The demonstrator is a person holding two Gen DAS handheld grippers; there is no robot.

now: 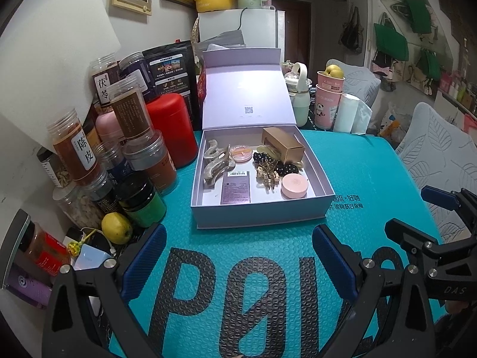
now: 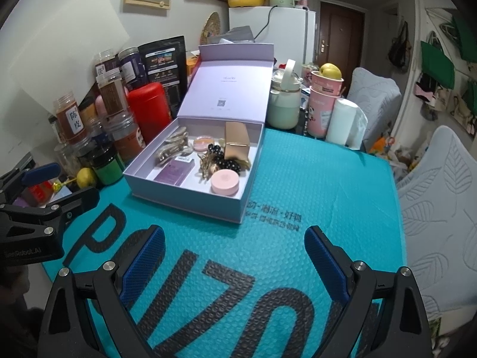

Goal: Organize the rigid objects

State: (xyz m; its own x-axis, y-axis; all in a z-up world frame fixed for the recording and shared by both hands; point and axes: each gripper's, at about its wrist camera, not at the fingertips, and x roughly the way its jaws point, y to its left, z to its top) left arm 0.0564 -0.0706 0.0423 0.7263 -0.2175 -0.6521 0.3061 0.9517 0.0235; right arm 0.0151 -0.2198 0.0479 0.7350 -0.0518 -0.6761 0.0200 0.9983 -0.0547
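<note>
The task looks nearly done or just starting, I cannot tell which: the lavender box (image 1: 262, 205) stands lid-up on the teal table (image 1: 372, 179), already holding hair clips (image 1: 216, 161), a gold carton (image 1: 283, 144), a pink round case (image 1: 294, 186) and a purple card (image 1: 235, 189). No loose items lie near it. The left hand-held gripper (image 1: 238, 262) and right hand-held gripper (image 2: 235, 261) hover near, both spread wide, empty, touching nothing

Teal mat (image 1: 372, 173) bubble-textured plastic; lavender box (image 1: 262, 208) matt cardboard; gold carton (image 1: 283, 144) glossy; jars (image 1: 74, 146) clear plastic
</note>
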